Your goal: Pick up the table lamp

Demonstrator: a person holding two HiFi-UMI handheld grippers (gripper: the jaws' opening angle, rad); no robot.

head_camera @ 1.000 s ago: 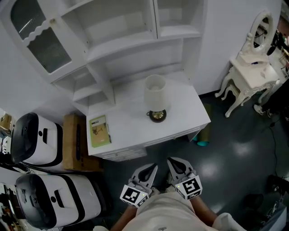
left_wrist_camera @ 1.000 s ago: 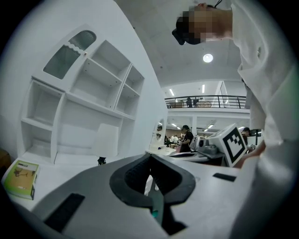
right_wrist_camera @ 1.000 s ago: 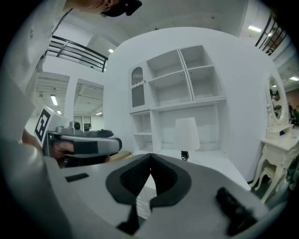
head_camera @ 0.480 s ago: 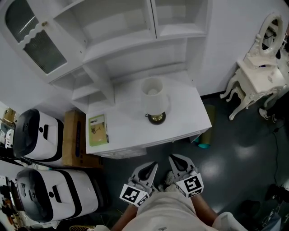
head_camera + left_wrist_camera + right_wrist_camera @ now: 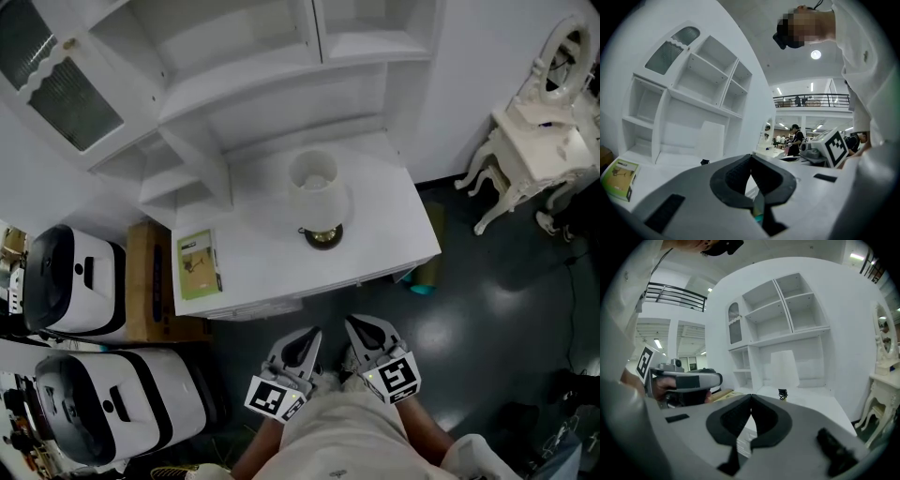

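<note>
Lamp (image 5: 317, 190), cylindrical white shade on round brassy base, untouched; left tool (image 5: 309, 337) and right tool (image 5: 358, 326) closed, empty.

Left gripper (image 5: 309, 338) and right gripper (image 5: 358, 329) side by side, held close to the person's torso, jaws together, both empty, tips pointed away

Pale grey left hand-held gripper (image 5: 312, 334) and right hand-held gripper (image 5: 352, 323), black ribbed inner pads (image 5: 729, 420), black-and-white square-marker cube (image 5: 272, 399) on each, lower centre of frame, white top (image 5: 333, 452)
</note>
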